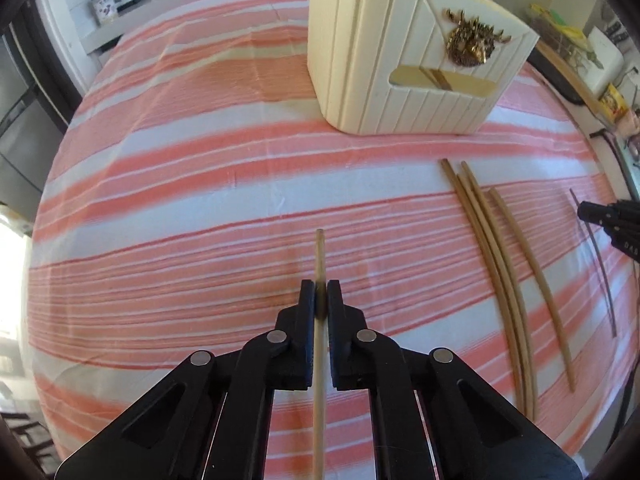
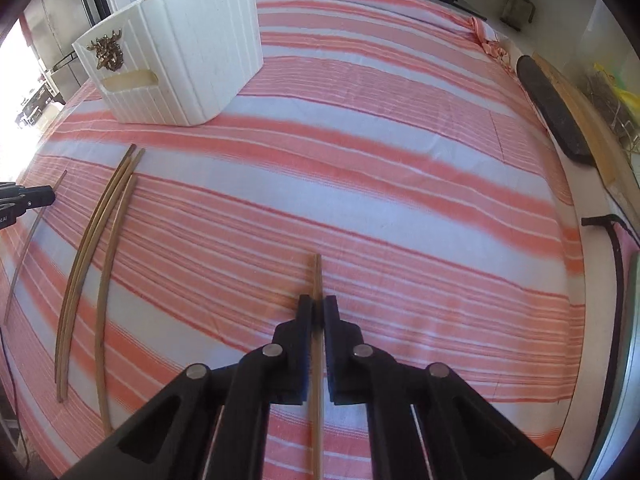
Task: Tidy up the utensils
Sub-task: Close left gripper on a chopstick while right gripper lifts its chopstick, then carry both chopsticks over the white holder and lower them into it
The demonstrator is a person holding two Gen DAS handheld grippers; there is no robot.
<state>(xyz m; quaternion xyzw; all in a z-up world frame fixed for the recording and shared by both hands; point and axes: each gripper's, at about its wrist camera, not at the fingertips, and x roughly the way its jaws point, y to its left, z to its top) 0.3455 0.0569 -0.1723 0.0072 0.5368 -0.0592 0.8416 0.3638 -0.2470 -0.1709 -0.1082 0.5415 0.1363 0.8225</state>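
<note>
My left gripper [image 1: 321, 286] is shut on a wooden chopstick [image 1: 320, 252] that points forward above the striped cloth. My right gripper [image 2: 317, 302] is shut on another wooden chopstick [image 2: 317, 276], also pointing forward. Several loose wooden chopsticks [image 1: 496, 264] and one thin dark stick [image 1: 600, 264] lie on the cloth between the two grippers; they also show in the right wrist view [image 2: 92, 240]. A cream ribbed holder [image 1: 400, 52] with a gold ornament stands at the far side of the table, also seen in the right wrist view [image 2: 180, 52].
The table is covered by a pink and white striped cloth [image 1: 200, 180]. A dark board [image 2: 556, 108] and a wooden strip lie along the right edge. Jars and kitchen clutter stand on the counters beyond the table.
</note>
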